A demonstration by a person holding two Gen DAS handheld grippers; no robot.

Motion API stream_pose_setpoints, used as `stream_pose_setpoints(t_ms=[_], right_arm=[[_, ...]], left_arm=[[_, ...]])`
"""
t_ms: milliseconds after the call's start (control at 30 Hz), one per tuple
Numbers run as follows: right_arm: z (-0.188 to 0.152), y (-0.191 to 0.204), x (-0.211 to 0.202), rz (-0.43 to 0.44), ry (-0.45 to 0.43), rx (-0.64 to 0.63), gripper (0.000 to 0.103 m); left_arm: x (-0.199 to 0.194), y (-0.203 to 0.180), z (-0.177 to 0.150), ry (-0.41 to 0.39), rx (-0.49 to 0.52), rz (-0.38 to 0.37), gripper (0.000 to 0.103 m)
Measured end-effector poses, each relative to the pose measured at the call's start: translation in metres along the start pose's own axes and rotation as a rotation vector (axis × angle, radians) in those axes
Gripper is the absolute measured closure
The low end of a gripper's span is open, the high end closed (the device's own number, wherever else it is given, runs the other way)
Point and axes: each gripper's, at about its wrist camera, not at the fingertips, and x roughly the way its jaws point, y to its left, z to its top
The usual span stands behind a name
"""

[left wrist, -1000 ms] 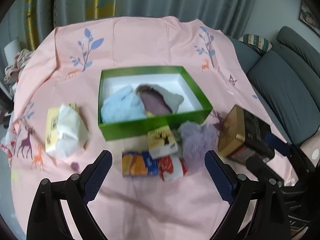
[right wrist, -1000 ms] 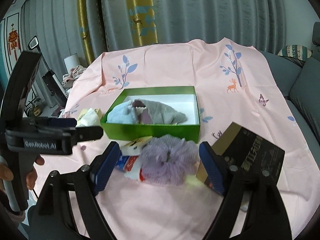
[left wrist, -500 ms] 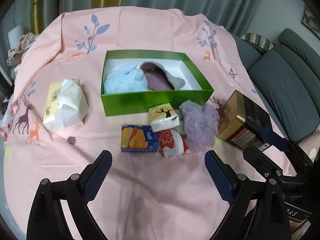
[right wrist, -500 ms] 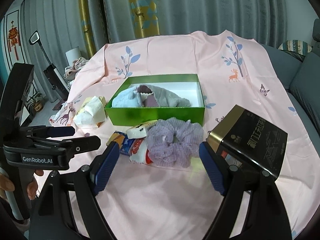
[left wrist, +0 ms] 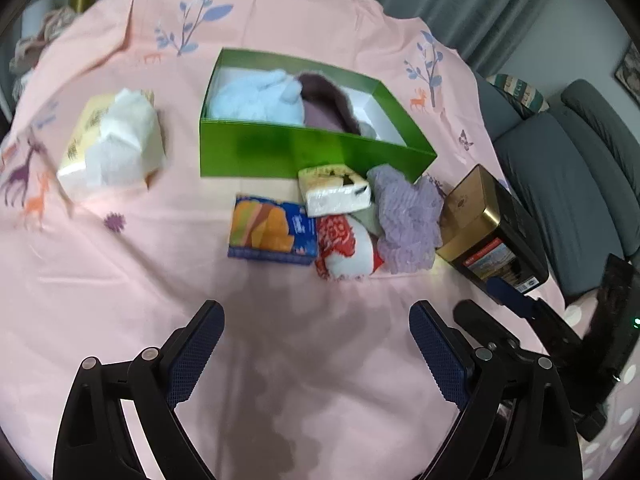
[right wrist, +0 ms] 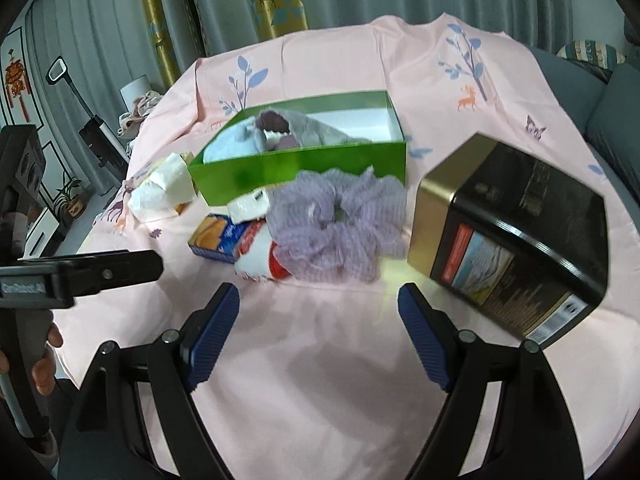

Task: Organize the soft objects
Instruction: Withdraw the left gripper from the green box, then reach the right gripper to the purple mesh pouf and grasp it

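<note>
Both grippers lower, nearer pile; left gripper (left wrist: 316, 344) and right gripper (right wrist: 319, 330) agape, empty. Risk: right snags tin (right wrist: 516, 236) at 2 o'clock beside scrunchie (right wrist: 336, 224).

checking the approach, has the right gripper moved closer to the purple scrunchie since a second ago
Yes. The right gripper has come down toward the purple scrunchie, which with the green box now looms larger and nearer its open fingertips.

left wrist: looks down, near | right wrist: lower, nearer | shared: green box (left wrist: 316, 152)
</note>
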Motion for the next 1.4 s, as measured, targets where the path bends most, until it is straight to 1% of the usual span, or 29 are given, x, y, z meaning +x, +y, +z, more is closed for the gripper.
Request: stream_pose_setpoints(t_ms=[133, 267, 300, 333, 400, 433, 467, 500, 533, 567, 600, 667, 767, 800, 867, 933, 967, 1033, 1067, 1100, 1133, 1167, 1200, 1300, 1400], right_arm=[[0.003, -0.004, 0.018, 0.029, 0.009, 0.018, 0.022], [0.011, 0.001, 0.035, 0.043, 0.008, -0.008, 0.024], [0.014, 0.002, 0.039, 0.045, 0.009, -0.015, 0.028], [0.016, 0.003, 0.045, 0.047, 0.012, -0.021, 0.030], [0.020, 0.003, 0.056, 0.048, 0.027, -0.022, 0.041], [0.021, 0.003, 0.060, 0.050, 0.032, -0.021, 0.045], [0.022, 0.002, 0.064, 0.053, 0.036, -0.022, 0.054], [0.023, 0.001, 0.067, 0.059, 0.039, -0.023, 0.068], [0.023, 0.001, 0.070, 0.079, 0.043, -0.023, 0.075], [0.023, 0.000, 0.070, 0.095, 0.044, -0.022, 0.089], [0.022, 0.000, 0.068, 0.106, 0.041, -0.020, 0.097], [0.022, 0.004, 0.054, 0.122, -0.001, -0.039, 0.098], [0.019, 0.015, 0.025, 0.210, -0.046, -0.093, 0.098], [0.016, 0.020, 0.019, 0.243, -0.041, -0.110, 0.098], [0.008, 0.031, 0.011, 0.307, -0.001, -0.138, 0.098], [-0.003, 0.039, 0.006, 0.292, 0.024, -0.181, 0.099], [-0.007, 0.038, 0.003, 0.284, 0.025, -0.183, 0.100], [-0.008, 0.031, 0.003, 0.213, 0.020, -0.177, 0.098], [-0.006, 0.024, 0.005, 0.168, 0.018, -0.161, 0.094], [-0.003, 0.018, 0.006, 0.145, 0.013, -0.141, 0.079], [-0.001, 0.012, 0.008, 0.127, 0.001, -0.124, 0.068], [0.002, 0.005, 0.010, 0.098, -0.017, -0.105, 0.043], [0.005, 0.000, 0.013, 0.074, -0.031, -0.088, 0.029], [0.016, -0.017, 0.033, 0.037, -0.015, -0.049, 0.030], [0.027, -0.023, 0.057, 0.039, 0.017, -0.020, 0.030]], left_arm=[[0.008, 0.006, 0.000, 0.016, -0.011, 0.006, 0.009], [0.014, 0.009, 0.004, 0.021, -0.009, 0.000, 0.009], [0.016, 0.009, 0.006, 0.022, -0.005, 0.001, 0.009], [0.017, 0.009, 0.007, 0.024, -0.001, 0.002, 0.009], [0.020, 0.010, 0.009, 0.027, 0.005, 0.003, 0.009], [0.022, 0.010, 0.010, 0.029, 0.005, 0.002, 0.009], [0.023, 0.011, 0.011, 0.031, 0.004, 0.000, 0.009], [0.026, 0.012, 0.012, 0.036, 0.002, -0.003, 0.009], [0.026, 0.012, 0.012, 0.039, 0.001, -0.004, 0.009], [0.028, 0.012, 0.013, 0.042, 0.000, -0.006, 0.009], [0.029, 0.012, 0.013, 0.047, -0.001, -0.013, 0.009], [0.030, 0.012, 0.014, 0.052, -0.002, -0.035, 0.009], [0.029, 0.010, 0.013, 0.065, -0.005, -0.082, 0.009], [0.029, 0.009, 0.012, 0.069, -0.006, -0.095, 0.009], [0.027, 0.007, 0.010, 0.079, -0.008, -0.121, 0.008], [0.025, 0.007, 0.007, 0.079, -0.007, -0.122, 0.008], [0.024, 0.007, 0.006, 0.080, -0.009, -0.119, 0.008], [0.023, 0.008, 0.003, 0.084, -0.015, -0.114, 0.008], [0.023, 0.008, 0.003, 0.084, -0.017, -0.110, 0.008], [0.021, 0.008, 0.003, 0.083, -0.017, -0.109, 0.008], [0.020, 0.007, 0.003, 0.080, -0.015, -0.110, 0.008], [0.019, 0.007, 0.003, 0.077, -0.013, -0.109, 0.008], [0.017, 0.006, 0.003, 0.075, -0.010, -0.105, 0.008], [0.017, 0.006, 0.003, 0.074, -0.008, -0.098, 0.008], [0.020, 0.005, 0.004, 0.079, -0.009, -0.090, 0.008]])
